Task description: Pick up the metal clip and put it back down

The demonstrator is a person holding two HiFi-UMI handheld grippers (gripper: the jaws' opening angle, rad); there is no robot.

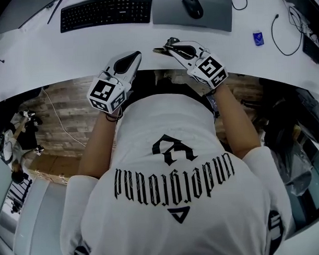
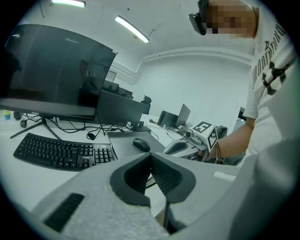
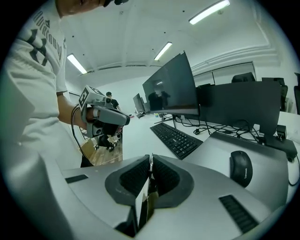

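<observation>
My right gripper (image 1: 168, 45) hovers just over the front edge of the white desk (image 1: 52, 55), shut on the metal clip (image 1: 161, 50), a thin dark piece that sticks out past the jaw tips. In the right gripper view the clip (image 3: 150, 165) shows as a thin metal edge pinched between the dark pads (image 3: 166, 178). My left gripper (image 1: 137, 54) is to its left at the desk edge, jaws together with nothing between them. In the left gripper view its pads (image 2: 164, 176) meet, and the right gripper (image 2: 185, 146) shows beyond them.
A black keyboard (image 1: 106, 11) lies at the back of the desk, and a black mouse (image 1: 192, 5) rests on a grey mat (image 1: 218, 17). Cables (image 1: 287, 36) and a small blue item (image 1: 258, 38) lie at the right. Dark monitors (image 2: 51, 75) stand behind.
</observation>
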